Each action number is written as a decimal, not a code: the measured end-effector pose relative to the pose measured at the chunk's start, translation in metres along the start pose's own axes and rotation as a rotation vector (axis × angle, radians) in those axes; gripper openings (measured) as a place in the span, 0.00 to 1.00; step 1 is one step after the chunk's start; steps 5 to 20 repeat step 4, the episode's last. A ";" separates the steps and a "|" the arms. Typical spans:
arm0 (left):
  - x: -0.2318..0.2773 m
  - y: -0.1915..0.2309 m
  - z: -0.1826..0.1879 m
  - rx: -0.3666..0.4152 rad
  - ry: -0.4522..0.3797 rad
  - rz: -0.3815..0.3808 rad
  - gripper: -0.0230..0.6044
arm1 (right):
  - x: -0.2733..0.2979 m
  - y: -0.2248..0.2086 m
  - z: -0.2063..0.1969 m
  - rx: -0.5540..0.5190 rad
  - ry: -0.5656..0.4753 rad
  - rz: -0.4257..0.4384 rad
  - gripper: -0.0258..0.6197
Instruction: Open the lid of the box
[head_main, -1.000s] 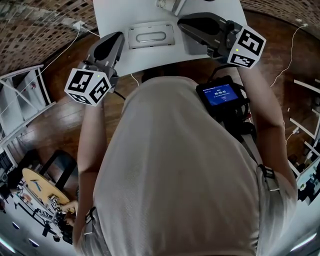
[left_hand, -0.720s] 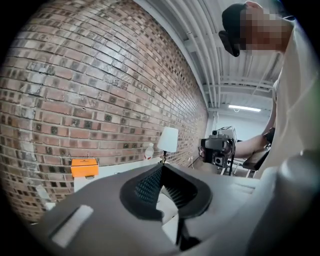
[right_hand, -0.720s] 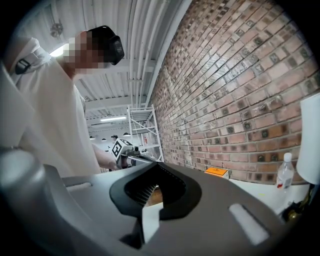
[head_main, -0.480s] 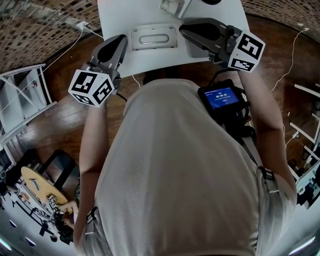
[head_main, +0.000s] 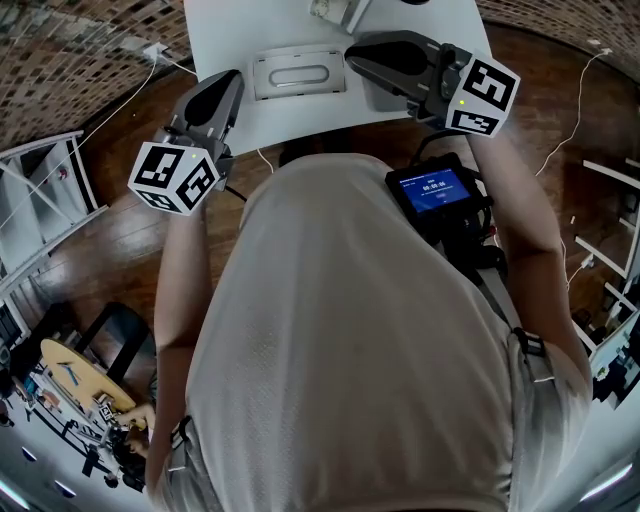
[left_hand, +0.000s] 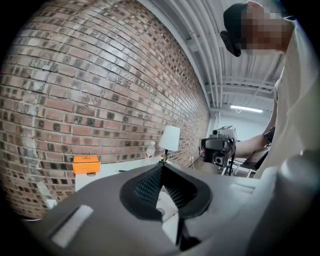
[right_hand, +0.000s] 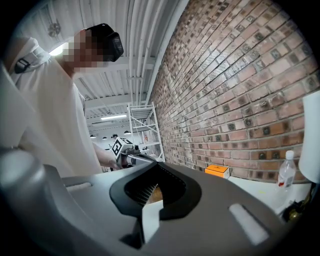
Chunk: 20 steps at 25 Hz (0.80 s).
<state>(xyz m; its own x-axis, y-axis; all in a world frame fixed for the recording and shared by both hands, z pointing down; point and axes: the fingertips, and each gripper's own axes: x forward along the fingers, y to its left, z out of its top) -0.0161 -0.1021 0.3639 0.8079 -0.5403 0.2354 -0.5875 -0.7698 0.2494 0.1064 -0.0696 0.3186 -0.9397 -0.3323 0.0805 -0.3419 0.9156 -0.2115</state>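
Note:
A flat grey box (head_main: 296, 75) with a closed lid and an oval recess lies on the white table (head_main: 230, 30), seen only in the head view. My left gripper (head_main: 231, 77) hovers by the table's near edge, just left of the box and apart from it. My right gripper (head_main: 350, 55) hangs over the table close to the box's right side. Both point away from me. The left gripper (left_hand: 162, 168) and the right gripper (right_hand: 155, 168) are both shut, with nothing between the ribbed pads. Neither gripper view shows the grey box.
An orange box (left_hand: 86, 164) (right_hand: 217, 171), a clear bottle (left_hand: 151, 149) (right_hand: 286, 170) and a white lamp (left_hand: 170, 138) stand at the table's far side by the brick wall. A white shelf rack (head_main: 50, 170) stands on the wooden floor to my left.
The right gripper has edged a little left, closer to the box. The left gripper has drifted only slightly. Both stay shut.

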 end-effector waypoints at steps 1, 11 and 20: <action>0.000 0.000 0.000 -0.001 0.000 0.000 0.04 | 0.000 0.000 0.000 0.000 0.000 0.001 0.04; 0.001 0.000 0.001 -0.004 0.001 0.000 0.04 | 0.001 0.000 0.001 0.001 0.001 0.003 0.04; 0.001 0.000 0.001 -0.004 0.001 0.000 0.04 | 0.001 0.000 0.001 0.001 0.001 0.003 0.04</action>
